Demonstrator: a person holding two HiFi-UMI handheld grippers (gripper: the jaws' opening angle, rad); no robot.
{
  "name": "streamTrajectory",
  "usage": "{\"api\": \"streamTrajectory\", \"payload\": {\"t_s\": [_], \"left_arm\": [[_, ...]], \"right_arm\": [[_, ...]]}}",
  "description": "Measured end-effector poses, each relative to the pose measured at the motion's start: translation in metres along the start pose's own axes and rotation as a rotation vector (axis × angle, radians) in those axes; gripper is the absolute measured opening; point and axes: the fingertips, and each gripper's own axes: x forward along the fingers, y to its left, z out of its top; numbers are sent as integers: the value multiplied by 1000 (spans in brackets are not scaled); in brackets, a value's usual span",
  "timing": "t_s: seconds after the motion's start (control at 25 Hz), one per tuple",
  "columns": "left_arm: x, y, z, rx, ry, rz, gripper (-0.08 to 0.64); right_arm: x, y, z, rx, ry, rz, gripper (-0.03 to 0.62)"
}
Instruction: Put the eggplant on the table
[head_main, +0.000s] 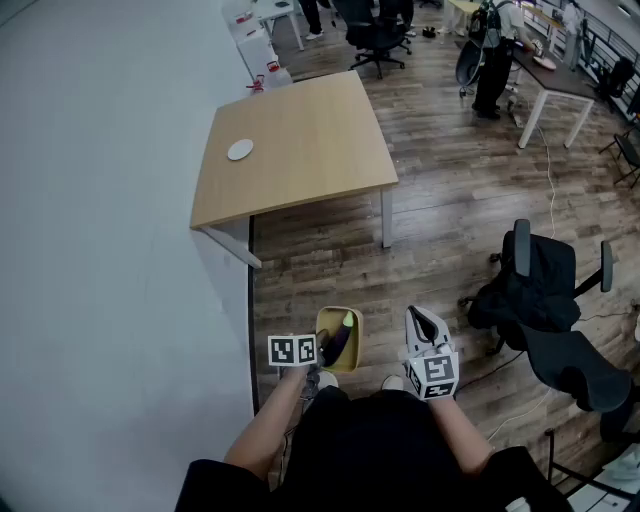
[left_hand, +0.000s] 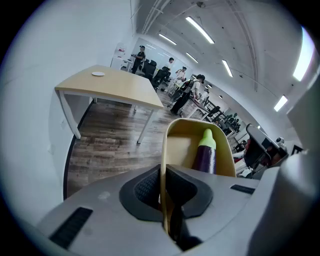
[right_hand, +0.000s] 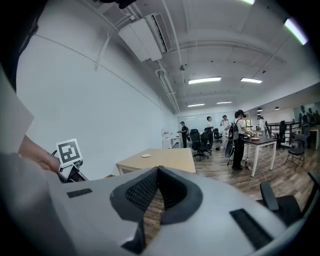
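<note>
Wooden floor (head_main: 450, 200) below, left claw (left_hand: 163, 172) clamps yellow tray (left_hand: 172, 129) holding eggplant (left_hand: 204, 157), right claw (right_hand: 157, 172) pinched shut.

Bright, even ceiling strip lights (left_hand: 200, 29), soft shadows, fisheye-warped edges, dark vignetted corners

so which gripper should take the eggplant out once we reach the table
Right. The left gripper is clamped on the rim of the yellow tray carrying the eggplant; the right gripper holds nothing, so it is probably free to grab.
</note>
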Motion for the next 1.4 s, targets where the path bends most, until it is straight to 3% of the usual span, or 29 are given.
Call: {"api": "streamTrajectory", "payload": {"t_s": [0.2, 0.48, 0.8, 1.08, 1.4], "left_arm": [[10, 2, 3, 1, 14, 19, 18], [22, 2, 21, 1, 17, 39, 17], [52, 38, 43, -60, 57, 40, 18], [94, 95, 105, -91, 76, 46, 18], [132, 165, 189, -185, 111, 30, 18]], "right_arm": [[5, -10, 1, -15, -28, 21, 58], [28, -24, -8, 67, -30, 56, 58], [82, -19, 0, 28, -5, 122, 58], [173, -32, 7, 11, 21, 82, 58], [293, -40, 37, -27, 38, 36, 58]]}}
